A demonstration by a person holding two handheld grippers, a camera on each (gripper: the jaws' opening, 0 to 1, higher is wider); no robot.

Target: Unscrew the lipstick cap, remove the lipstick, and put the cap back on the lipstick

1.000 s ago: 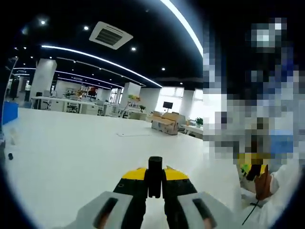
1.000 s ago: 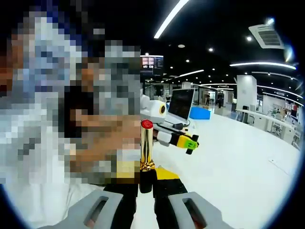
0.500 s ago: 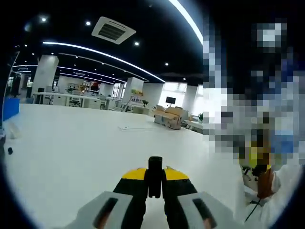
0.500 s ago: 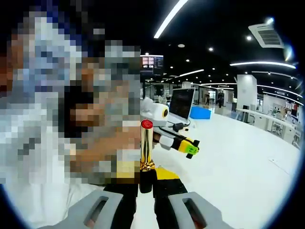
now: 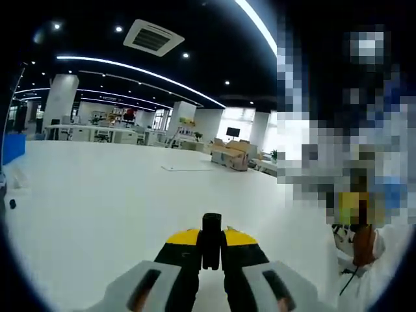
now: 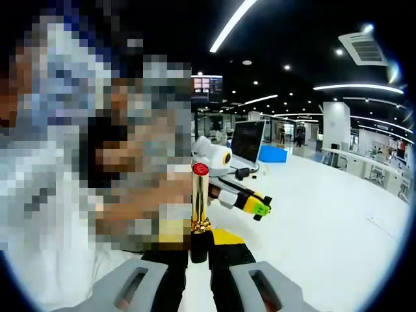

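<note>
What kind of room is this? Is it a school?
Probably a big open office, not a school. Long rows of desks stand at the back, a monitor sits on a white table, and strip lights and an air vent run across the dark ceiling.

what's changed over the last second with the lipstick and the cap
Little. In the right gripper view, the left gripper has dipped slightly, staying apart from the lipstick. The right gripper still clamps the uncapped lipstick upright, red tip showing; the left gripper still clamps the black cap. Nothing let go.
</note>
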